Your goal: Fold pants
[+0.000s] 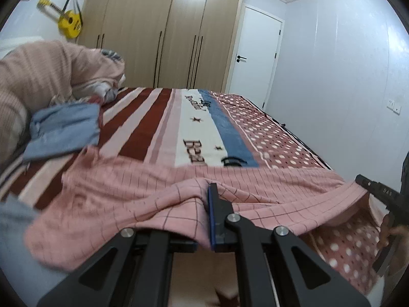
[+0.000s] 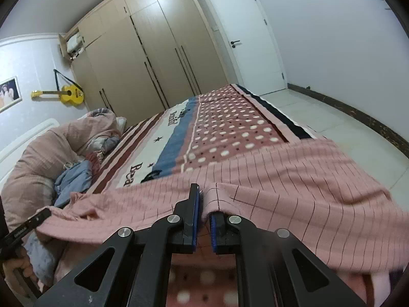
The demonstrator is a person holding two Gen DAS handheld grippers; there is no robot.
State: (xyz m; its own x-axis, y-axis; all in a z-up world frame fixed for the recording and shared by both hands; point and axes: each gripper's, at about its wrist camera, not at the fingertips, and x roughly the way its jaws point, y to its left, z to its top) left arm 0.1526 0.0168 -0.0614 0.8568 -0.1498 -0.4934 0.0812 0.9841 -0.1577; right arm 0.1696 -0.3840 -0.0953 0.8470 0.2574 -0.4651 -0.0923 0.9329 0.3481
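A: Where are the pants [image 1: 143, 194]?

B: They lie across the near edge of the bed [image 1: 163, 128], spread wide. The near edge is lifted up off the blanket.

A: Who holds them?

B: Both claws. The left gripper [image 1: 210, 215] is clenched on a pinch of the pink cloth. The right gripper [image 2: 203, 206] is clenched on another pinch of the same edge.

A: Which way do the pants run?

B: Sideways. The long way goes from one claw to the other, along the bed's near side. One end hangs past the bed, over the floor [image 2: 332, 117].

A: What could go wrong?

B: I think each pinch is small, so a hard pull could make the cloth slip out. Then that end could slide down to the floor. If one claw goes higher, the fold could come out crooked.
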